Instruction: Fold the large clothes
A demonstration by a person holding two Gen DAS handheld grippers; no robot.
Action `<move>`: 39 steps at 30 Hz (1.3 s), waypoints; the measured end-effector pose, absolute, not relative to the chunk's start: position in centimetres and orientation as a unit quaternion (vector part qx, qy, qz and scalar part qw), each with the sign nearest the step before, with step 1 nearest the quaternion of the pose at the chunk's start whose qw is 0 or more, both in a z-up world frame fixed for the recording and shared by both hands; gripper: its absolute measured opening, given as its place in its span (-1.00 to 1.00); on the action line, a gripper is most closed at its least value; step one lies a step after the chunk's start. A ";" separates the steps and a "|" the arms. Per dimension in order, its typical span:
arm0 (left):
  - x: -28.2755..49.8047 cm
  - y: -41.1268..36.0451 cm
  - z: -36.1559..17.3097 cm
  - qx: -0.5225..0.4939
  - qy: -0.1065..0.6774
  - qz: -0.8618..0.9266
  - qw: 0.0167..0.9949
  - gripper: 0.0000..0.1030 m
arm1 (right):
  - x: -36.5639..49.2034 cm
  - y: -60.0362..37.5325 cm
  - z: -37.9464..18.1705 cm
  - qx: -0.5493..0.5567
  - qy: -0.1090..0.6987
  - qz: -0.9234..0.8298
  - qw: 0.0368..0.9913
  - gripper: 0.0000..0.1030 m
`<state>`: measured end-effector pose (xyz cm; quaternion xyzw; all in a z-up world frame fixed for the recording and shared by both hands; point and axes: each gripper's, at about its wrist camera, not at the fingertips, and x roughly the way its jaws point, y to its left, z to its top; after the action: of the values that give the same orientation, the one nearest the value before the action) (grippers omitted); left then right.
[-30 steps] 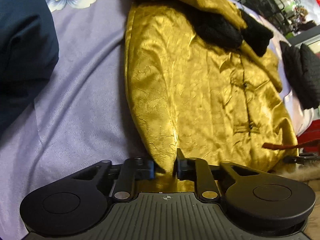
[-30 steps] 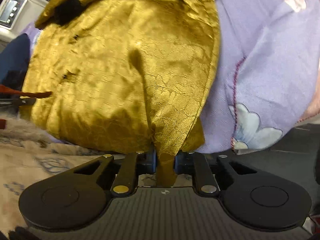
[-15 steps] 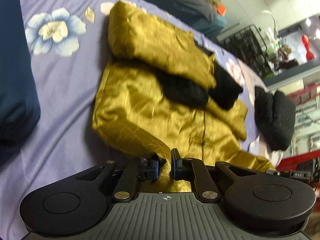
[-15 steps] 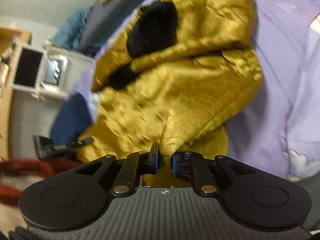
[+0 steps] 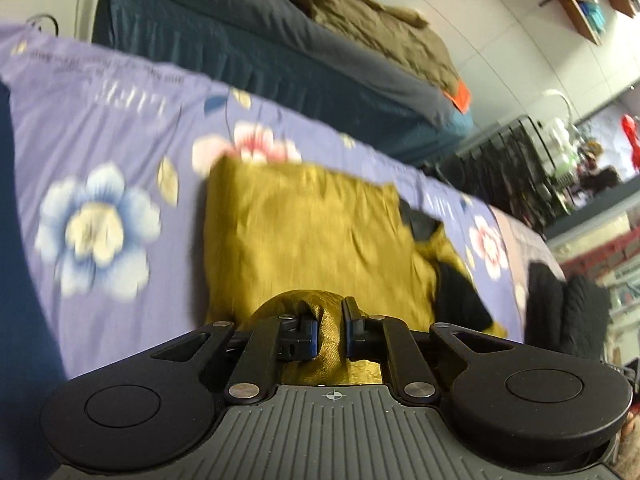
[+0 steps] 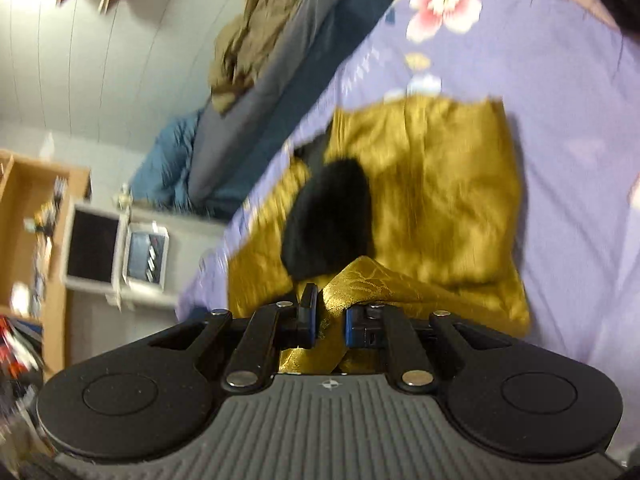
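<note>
Left gripper [image 5: 331,330] tilted steeply down, jaws narrow, pinching a fold of the gold jacket [image 5: 312,236]. Right gripper [image 6: 328,320] angled down less steeply, jaws nearly closed on the jacket's other edge. Jacket lies bunched on the purple sheet [image 5: 120,128], black cuff [image 6: 328,220] on top.

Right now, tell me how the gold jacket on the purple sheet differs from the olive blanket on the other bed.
The gold jacket is shiny and lies half-folded in a fairly flat block; the olive blanket is matte and lies in a loose crumpled heap. The jacket has black fuzzy trim; the blanket shows none. The jacket's edge is pinched by the left gripper and the right gripper; the blanket lies untouched. Both are soft fabric resting on beds.
</note>
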<state>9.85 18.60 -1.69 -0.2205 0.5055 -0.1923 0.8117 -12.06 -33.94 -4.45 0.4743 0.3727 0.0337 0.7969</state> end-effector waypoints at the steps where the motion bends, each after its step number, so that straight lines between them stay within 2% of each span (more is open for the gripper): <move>1: 11.1 18.2 -1.6 -0.226 0.503 -0.184 0.814 0.24 | -11.1 -34.8 -4.3 0.478 0.365 0.030 0.799 -0.71; 10: 20.1 13.9 -4.9 -0.258 0.524 -0.075 0.808 0.23 | -0.4 -39.8 -6.0 0.482 0.356 -0.029 0.800 -0.71; 21: 24.1 12.6 -8.8 -0.268 0.550 -0.018 0.790 0.20 | 5.8 -42.1 -10.7 0.479 0.401 -0.069 0.778 -0.71; 22: 24.2 12.7 -9.2 -0.278 0.553 -0.015 0.785 0.22 | 6.1 -42.2 -11.0 0.479 0.405 -0.071 0.776 -0.71; 25: 24.4 13.3 -9.9 -0.310 0.563 -0.013 0.766 0.59 | 7.0 -42.1 -12.0 0.475 0.417 -0.079 0.771 -0.71; 27: 24.1 13.8 -9.7 -0.330 0.553 -0.029 0.765 0.99 | 7.5 -41.9 -12.6 0.467 0.427 -0.084 0.770 -0.71; 32: 23.3 16.0 -7.5 -0.338 0.507 -0.024 0.793 1.00 | 8.1 -41.7 -13.5 0.463 0.435 -0.088 0.767 -0.70; 39: 21.9 19.5 -6.2 -0.353 0.491 -0.016 0.796 1.00 | 8.4 -41.8 -13.8 0.473 0.431 -0.097 0.762 -0.65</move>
<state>21.89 19.53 -6.16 -0.3535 0.4910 -0.0162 0.7961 8.45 -41.83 -13.76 0.4730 0.4313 -0.0974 0.7621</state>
